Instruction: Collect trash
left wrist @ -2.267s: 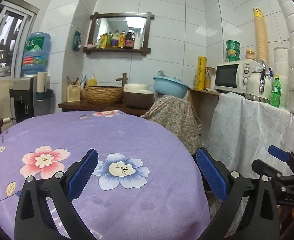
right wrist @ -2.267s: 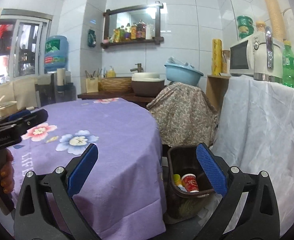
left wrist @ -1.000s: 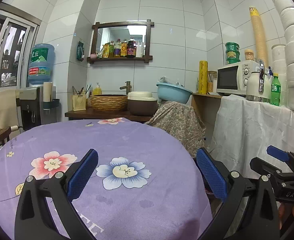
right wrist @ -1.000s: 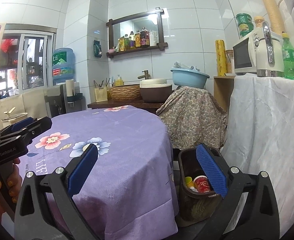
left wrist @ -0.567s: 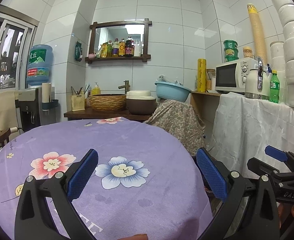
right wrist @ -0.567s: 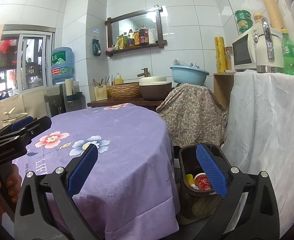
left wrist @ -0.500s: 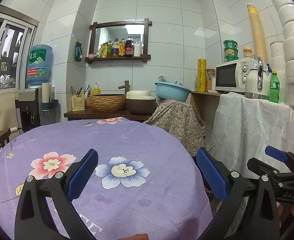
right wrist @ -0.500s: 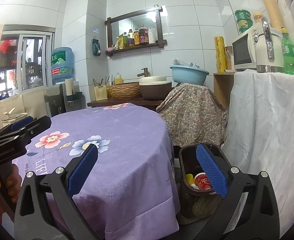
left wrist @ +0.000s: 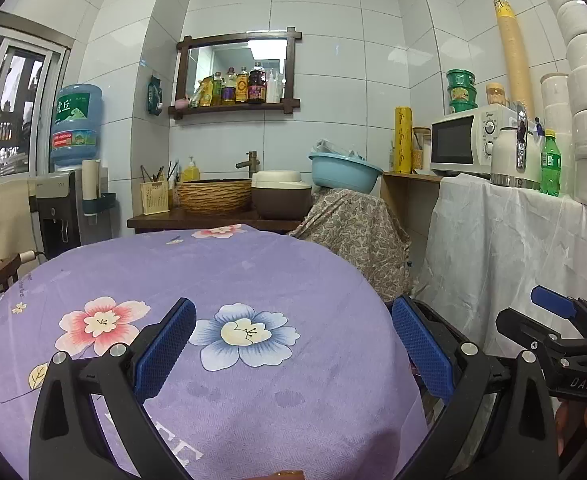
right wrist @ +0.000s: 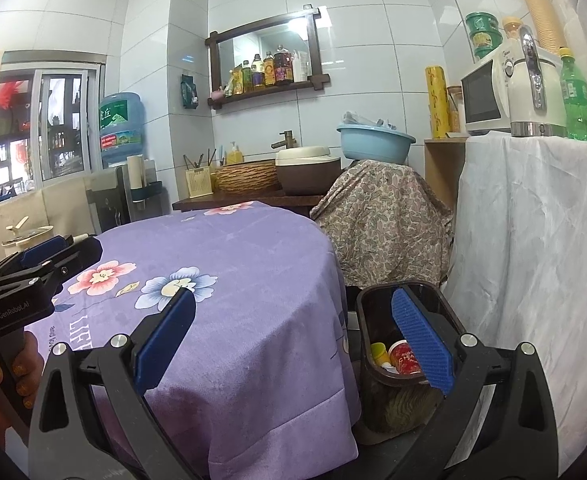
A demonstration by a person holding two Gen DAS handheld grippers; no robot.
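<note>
A round table with a purple flowered cloth (left wrist: 221, 280) fills the middle of both views (right wrist: 229, 248). No trash lies on it. A dark trash bin (right wrist: 373, 320) stands on the floor at the table's right side, holding a red cup (right wrist: 403, 358) and a yellow item (right wrist: 378, 352). My left gripper (left wrist: 293, 354) is open and empty above the table's near edge. My right gripper (right wrist: 293, 346) is open and empty, held to the right of the table, with its right finger over the bin. Each gripper shows at the edge of the other's view.
A white-draped counter (left wrist: 505, 240) with a microwave (left wrist: 461, 146), kettle and green bottle (left wrist: 549, 170) stands at the right. A patterned cloth covers something under a blue basin (left wrist: 343, 170). A sink counter with a basket (left wrist: 215, 196) is behind the table. A water dispenser (left wrist: 71, 184) stands at the left.
Both views have risen and levelled slightly since 2.3 s ago. In the last half second nothing has visibly moved. Both grippers stay open and empty.
</note>
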